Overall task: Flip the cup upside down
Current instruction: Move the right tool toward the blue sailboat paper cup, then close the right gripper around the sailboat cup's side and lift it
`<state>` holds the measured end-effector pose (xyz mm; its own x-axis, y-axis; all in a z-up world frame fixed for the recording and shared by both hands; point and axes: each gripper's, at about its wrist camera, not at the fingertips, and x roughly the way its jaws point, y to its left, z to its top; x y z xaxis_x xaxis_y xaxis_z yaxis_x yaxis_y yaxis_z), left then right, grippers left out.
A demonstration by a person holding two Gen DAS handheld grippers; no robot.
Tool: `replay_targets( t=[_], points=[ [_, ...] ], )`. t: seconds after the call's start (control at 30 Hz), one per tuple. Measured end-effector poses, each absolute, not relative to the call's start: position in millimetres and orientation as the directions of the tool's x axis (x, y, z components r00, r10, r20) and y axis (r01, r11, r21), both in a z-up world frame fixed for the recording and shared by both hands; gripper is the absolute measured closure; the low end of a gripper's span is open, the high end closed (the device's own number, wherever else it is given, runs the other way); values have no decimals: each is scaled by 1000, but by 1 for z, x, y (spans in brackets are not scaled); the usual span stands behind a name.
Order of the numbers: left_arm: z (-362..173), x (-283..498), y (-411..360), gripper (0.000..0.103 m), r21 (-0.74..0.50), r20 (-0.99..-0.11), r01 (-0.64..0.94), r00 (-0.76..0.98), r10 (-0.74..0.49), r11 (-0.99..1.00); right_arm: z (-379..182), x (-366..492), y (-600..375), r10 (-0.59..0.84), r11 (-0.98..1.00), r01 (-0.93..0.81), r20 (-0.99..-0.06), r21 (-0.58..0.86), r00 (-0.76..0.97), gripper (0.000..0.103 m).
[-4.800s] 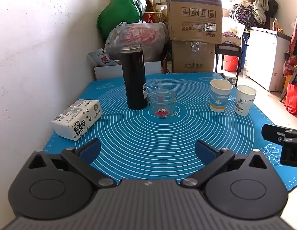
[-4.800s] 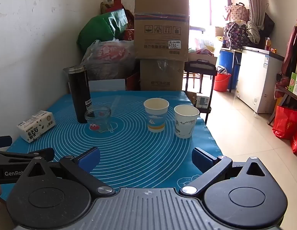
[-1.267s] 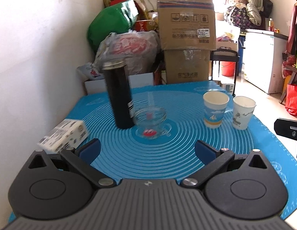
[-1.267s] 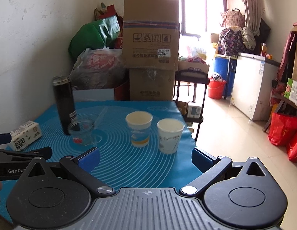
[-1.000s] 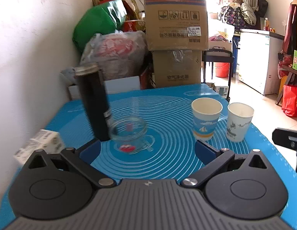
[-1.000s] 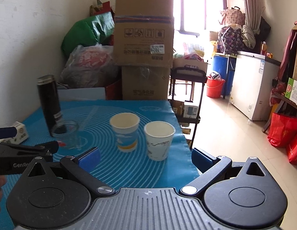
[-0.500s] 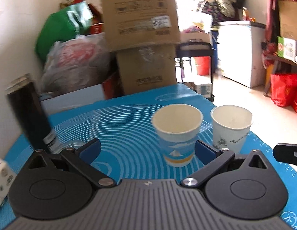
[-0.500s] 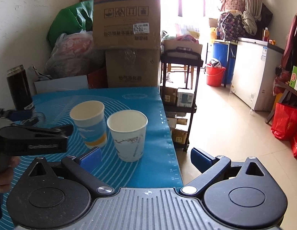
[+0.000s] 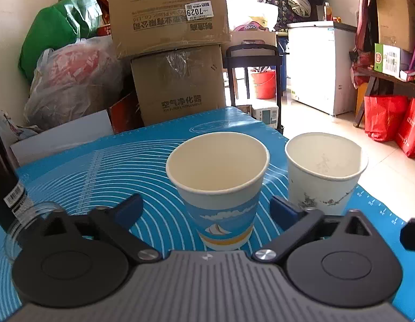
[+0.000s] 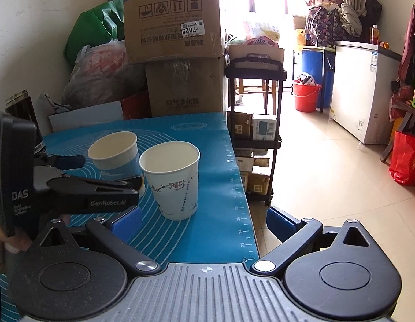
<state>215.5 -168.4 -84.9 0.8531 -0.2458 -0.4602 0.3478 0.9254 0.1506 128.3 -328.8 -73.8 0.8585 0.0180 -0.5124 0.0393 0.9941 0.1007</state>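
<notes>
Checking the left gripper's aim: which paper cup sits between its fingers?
The blue sailboat cup stands between the left gripper's open fingers; the white branch-print cup stands outside them.

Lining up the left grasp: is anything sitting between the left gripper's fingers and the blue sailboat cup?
No. In the left wrist view the blue sailboat cup stands between the open left gripper fingers; only bare blue mat shows either side.

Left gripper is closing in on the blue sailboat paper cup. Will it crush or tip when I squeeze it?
The blue sailboat cup looks like thin paper and empty, so probably light and easily dented; squeeze gently. It narrows toward the base, so it may tip if nudged. The left gripper is open around it, with the white cup close beside.
</notes>
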Motion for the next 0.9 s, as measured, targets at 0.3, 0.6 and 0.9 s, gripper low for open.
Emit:
replay_targets(
  t=[0.3,0.6,0.9],
  points=[
    [-82,218,-163,42,94,-474,354,838,-271,931,-75,131,-326,11,995,43,-517,93,856,2],
    [-58,169,-128,42,141,-505,343,831,-231,929,-52,105,-305,35,996,13,-507,90,861,2],
    [-58,113,-85,42,164,-529,304,830,-177,939,-42,70,-267,86,996,-54,-533,75,842,2]
  ],
)
